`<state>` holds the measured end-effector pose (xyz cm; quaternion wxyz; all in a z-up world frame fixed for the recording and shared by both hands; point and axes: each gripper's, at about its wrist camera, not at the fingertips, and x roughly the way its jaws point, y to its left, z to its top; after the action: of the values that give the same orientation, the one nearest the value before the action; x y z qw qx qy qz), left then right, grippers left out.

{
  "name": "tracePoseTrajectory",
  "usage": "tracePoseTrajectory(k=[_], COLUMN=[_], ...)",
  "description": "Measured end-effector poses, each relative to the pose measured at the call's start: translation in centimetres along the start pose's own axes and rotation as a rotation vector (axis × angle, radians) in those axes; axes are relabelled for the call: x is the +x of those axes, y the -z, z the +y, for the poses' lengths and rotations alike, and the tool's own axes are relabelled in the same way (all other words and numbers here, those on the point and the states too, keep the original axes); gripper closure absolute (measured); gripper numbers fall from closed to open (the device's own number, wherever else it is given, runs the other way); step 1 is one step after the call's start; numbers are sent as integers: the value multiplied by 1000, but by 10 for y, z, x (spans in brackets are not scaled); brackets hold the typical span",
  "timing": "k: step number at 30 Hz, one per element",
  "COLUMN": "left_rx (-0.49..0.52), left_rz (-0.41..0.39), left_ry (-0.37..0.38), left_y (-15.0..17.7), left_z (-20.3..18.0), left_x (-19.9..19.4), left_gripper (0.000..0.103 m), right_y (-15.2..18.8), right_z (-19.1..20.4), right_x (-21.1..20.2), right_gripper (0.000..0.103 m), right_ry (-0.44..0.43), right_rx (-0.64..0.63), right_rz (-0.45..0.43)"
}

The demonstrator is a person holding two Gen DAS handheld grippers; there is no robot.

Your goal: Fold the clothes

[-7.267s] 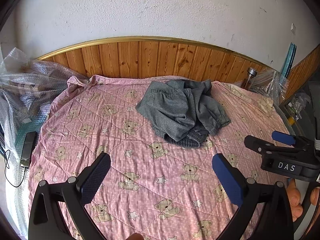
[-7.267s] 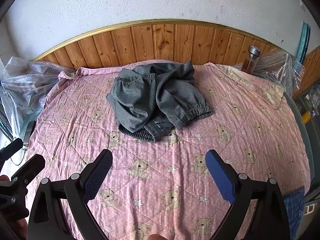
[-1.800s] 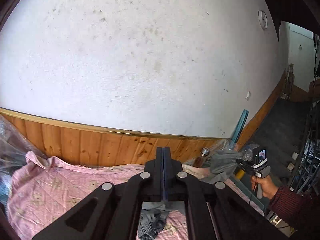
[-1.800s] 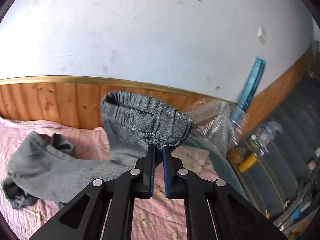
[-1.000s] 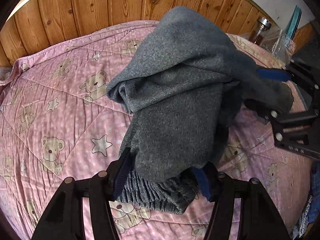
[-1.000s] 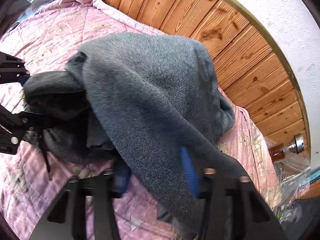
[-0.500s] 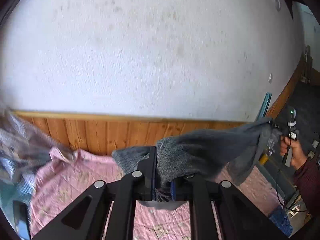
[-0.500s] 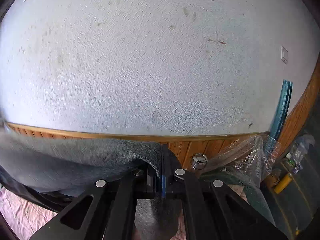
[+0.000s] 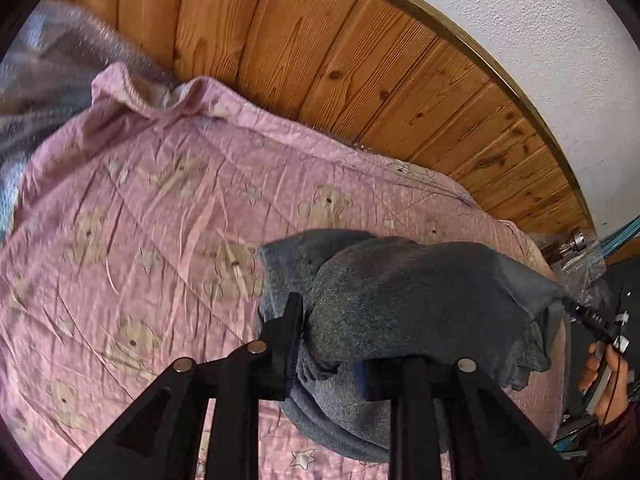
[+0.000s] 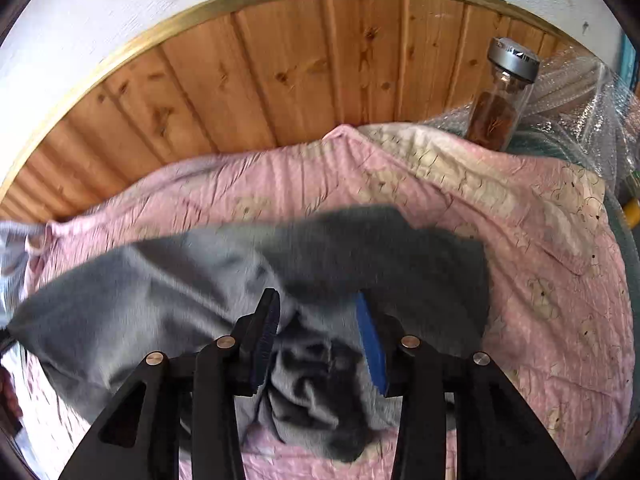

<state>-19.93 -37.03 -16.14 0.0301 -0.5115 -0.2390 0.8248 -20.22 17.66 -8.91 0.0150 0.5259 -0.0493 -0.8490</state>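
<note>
Left gripper [image 9: 326,344]: our jaws partly open, grey sweatpants [image 9: 420,304] bunched between them, so we've got loose hold at best.
Right gripper [image 10: 320,340]: also partway open, fabric draped across the fingers.
Sweatpants: lower centre of both views, over the pink teddy-bear quilt [image 9: 160,200].
Handling: soft, floppy, light; we'd grab the waistband edge, not the bunched middle.

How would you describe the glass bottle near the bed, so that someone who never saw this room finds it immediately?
Start at the wooden wall panelling behind the pink teddy-bear quilt. Follow the quilt's far edge to its right corner, where clear bubble wrap is piled. The glass bottle stands upright there: the only hard, tall thing, with a silver cap and brown contents.
</note>
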Motion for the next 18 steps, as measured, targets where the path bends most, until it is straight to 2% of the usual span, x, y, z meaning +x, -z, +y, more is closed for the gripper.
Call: tracePoseTrajectory(k=[2,4,7,10,11,12,13,14,16,18], left_rx=[-71,-121,-147,-108,-102,-97,-93,-78,-52,-44], left_rz=[-9,-10,11,52,54,54,54,31,1,-6], left_ry=[8,11,56,84,78,68,59,50,29,38], left_y=[32,57,82,86,86,87,88,88,87,84], left_z=[24,38,34,13,7,2,-3,-8,-17,-19], left_x=[-4,-5,7,33,42,52,62,63,63,59], left_gripper=[60,56,51,51,49,46,46,35,35,75], right_y=[32,57,79,81,81,78,74,70,59,47], right_z=[4,5,1,2,2,2,1,3,3,-2], right_x=[2,11,32,60,69,68,64,54,10,-55], right_gripper=[54,51,50,52,64,89,92,93,94,94], right_ry=[-28,6,56,100,114,93,67,67,-6,-85], right_rx=[-68,-120,-170,-232,-253,-243,-230,-240,-221,-191], right_rz=[30,56,109,140,150,147,143,119,33,-76])
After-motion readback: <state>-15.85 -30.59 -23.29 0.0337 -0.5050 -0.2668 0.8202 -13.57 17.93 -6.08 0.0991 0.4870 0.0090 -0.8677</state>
